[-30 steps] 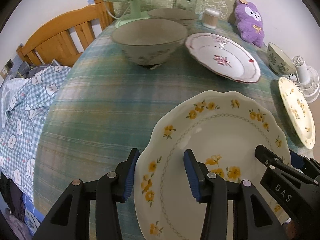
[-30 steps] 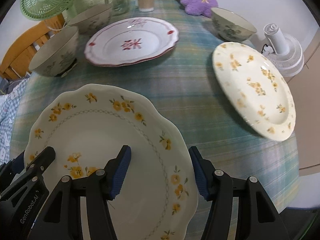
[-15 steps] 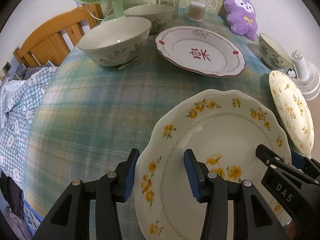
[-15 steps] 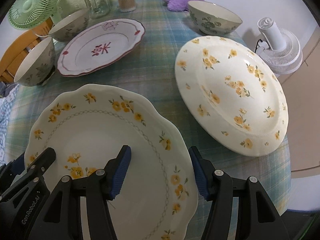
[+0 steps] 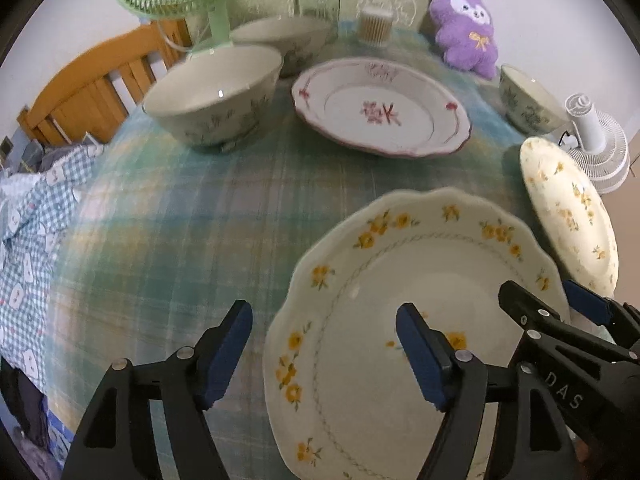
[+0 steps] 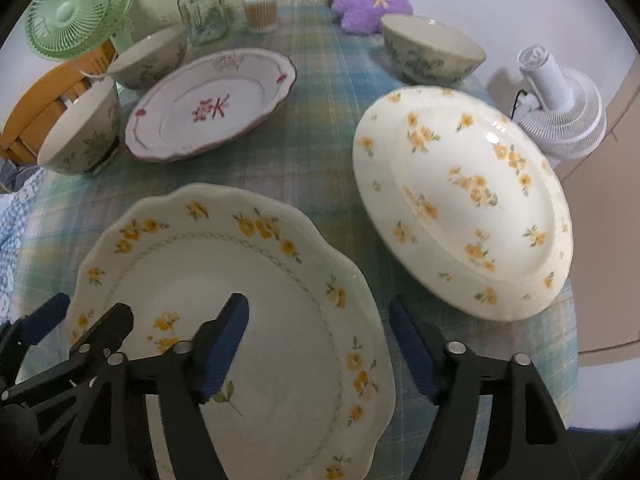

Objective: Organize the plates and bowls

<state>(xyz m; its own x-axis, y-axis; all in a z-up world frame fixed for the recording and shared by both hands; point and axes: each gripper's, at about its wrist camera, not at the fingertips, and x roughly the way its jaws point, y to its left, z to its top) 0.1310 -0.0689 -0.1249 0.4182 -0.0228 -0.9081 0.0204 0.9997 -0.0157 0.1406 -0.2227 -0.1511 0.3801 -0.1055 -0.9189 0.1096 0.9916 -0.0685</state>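
My left gripper and right gripper are opening wide, straddling opposite rims of the scalloped yellow-flowered plate, pads no longer pressing. The oval yellow-flowered plate is lying just right of it, nearer my right hand.

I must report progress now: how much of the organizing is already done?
Nothing is stacked. In hand: the scalloped plate; left gripper and right gripper have just opened, each straddling its rim. Left: oval plate, red-flower plate and three bowls stay scattered.

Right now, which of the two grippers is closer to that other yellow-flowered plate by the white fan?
The right gripper. It straddles the scalloped plate's rim on the side facing the round yellow-flowered plate. The left gripper straddles the opposite rim, farther away.
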